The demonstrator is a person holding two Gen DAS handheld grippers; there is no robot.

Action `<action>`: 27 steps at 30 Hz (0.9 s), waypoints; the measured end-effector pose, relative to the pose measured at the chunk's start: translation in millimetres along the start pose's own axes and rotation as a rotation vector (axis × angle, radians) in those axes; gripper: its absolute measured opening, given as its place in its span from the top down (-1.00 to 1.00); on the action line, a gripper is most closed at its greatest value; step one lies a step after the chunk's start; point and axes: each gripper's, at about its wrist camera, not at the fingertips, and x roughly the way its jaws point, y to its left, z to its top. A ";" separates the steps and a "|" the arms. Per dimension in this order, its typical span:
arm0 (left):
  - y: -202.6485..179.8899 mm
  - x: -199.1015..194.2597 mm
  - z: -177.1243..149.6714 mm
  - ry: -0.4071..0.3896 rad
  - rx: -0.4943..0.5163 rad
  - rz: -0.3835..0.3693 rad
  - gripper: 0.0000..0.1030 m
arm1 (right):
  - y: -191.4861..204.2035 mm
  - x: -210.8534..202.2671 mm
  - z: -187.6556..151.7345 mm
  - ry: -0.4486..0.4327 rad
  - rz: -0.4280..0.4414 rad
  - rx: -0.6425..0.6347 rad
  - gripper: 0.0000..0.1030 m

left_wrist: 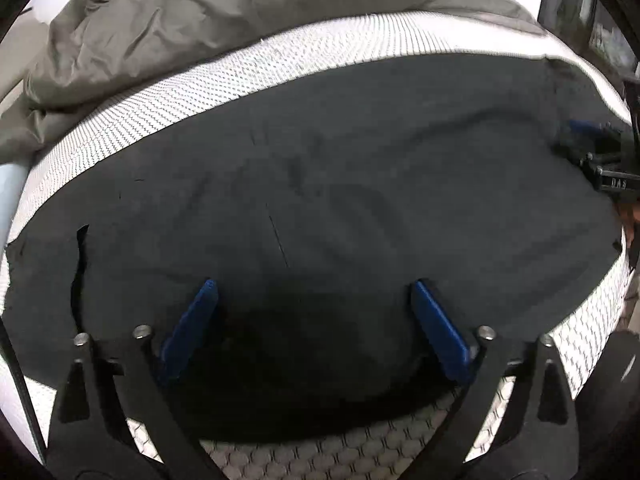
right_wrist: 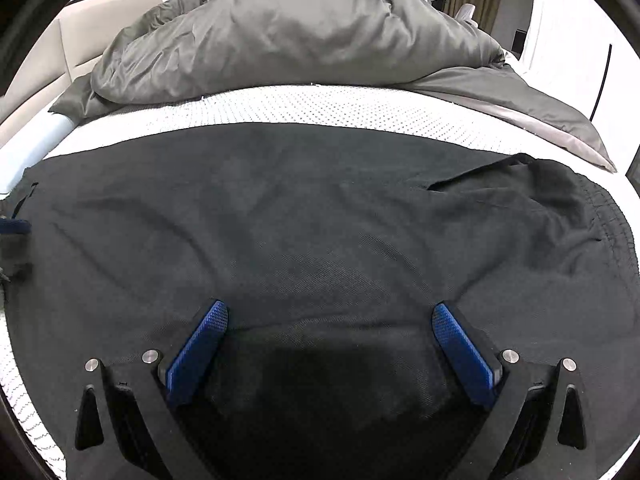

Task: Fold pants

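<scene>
One pair of dark pants (right_wrist: 320, 220) lies spread flat across the white patterned mattress (right_wrist: 320, 104), filling most of both views. Two grippers are over it: the left gripper (left_wrist: 314, 292) has its blue pads wide apart with nothing between them but cloth below, and the right gripper (right_wrist: 330, 314) is spread just as wide, gripping nothing. One rumpled grey duvet (right_wrist: 288, 36) is heaped behind the pants, well apart, blocking nothing.

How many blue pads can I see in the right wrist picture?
3: the right gripper's two pads low in the centre over the pants, and one of the left gripper at the left edge; others hidden.
</scene>
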 end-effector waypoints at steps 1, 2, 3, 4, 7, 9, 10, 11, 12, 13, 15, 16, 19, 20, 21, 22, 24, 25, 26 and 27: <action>13.2 -3.6 -3.8 0.000 -0.036 -0.038 -0.93 | -0.2 -0.2 -0.2 -0.001 0.000 0.000 -0.98; 22.9 -5.1 -6.4 -0.001 -0.052 -0.039 -0.93 | 0.0 0.4 0.8 -0.002 -0.001 0.001 -0.98; 35.4 -9.4 -13.3 -0.006 -0.057 -0.018 -0.96 | -0.3 1.2 1.5 -0.003 -0.001 0.001 -0.98; 50.1 -16.8 -23.9 -0.017 -0.063 -0.012 -0.97 | -0.6 1.1 1.4 -0.005 0.000 0.002 -0.98; 112.6 -26.6 -50.3 -0.004 -0.126 0.081 -0.99 | -1.6 3.1 3.0 -0.011 0.001 0.003 -0.98; 161.3 -35.8 -66.3 0.003 -0.246 0.108 -0.99 | -3.2 5.1 5.1 -0.016 0.004 0.007 -0.98; 182.8 -39.8 -72.2 0.003 -0.311 0.123 -1.00 | -3.7 7.2 7.3 -0.017 0.006 0.010 -0.98; 204.4 -43.9 -77.6 0.003 -0.377 0.150 -0.99 | -4.8 7.9 8.2 -0.018 0.009 0.012 -0.98; 221.6 -47.1 -83.3 0.012 -0.423 0.210 -0.96 | -5.6 9.3 9.8 -0.020 0.010 0.013 -0.98; 235.2 -51.2 -86.4 0.025 -0.460 0.259 -0.92 | -5.9 9.0 9.5 -0.021 0.011 0.014 -0.98; 253.7 -62.0 -86.4 0.016 -0.535 0.264 -0.65 | -6.3 9.0 9.6 -0.022 0.012 0.015 -0.98; 255.7 -70.7 -83.6 -0.014 -0.548 0.242 -0.65 | -6.7 9.1 9.7 -0.022 0.013 0.015 -0.98; 244.8 -86.3 -69.8 -0.100 -0.496 0.240 -0.65 | -6.2 9.7 9.9 -0.021 0.012 0.015 -0.98; 241.2 -82.1 -59.4 -0.107 -0.467 0.246 -0.65 | -5.8 9.9 10.1 -0.022 0.011 0.015 -0.98; 238.4 -75.3 -51.0 -0.105 -0.436 0.243 -0.64 | -5.7 9.6 9.9 -0.022 0.011 0.015 -0.98; 234.7 -66.3 -43.1 -0.096 -0.396 0.246 -0.61 | -5.8 9.2 9.6 -0.022 0.012 0.015 -0.98; 210.7 -61.4 -42.5 -0.056 -0.347 0.263 -0.30 | -5.9 9.6 9.8 -0.021 0.012 0.015 -0.98; 206.9 -52.0 -49.1 -0.030 -0.340 0.265 -0.21 | -5.9 9.7 9.9 -0.021 0.012 0.015 -0.98; 217.0 -42.8 -48.4 -0.012 -0.349 0.265 -0.05 | -5.8 9.6 9.9 -0.021 0.011 0.015 -0.98; 226.3 -36.7 -52.0 -0.005 -0.372 0.239 0.05 | -5.9 9.4 9.7 -0.022 0.011 0.015 -0.98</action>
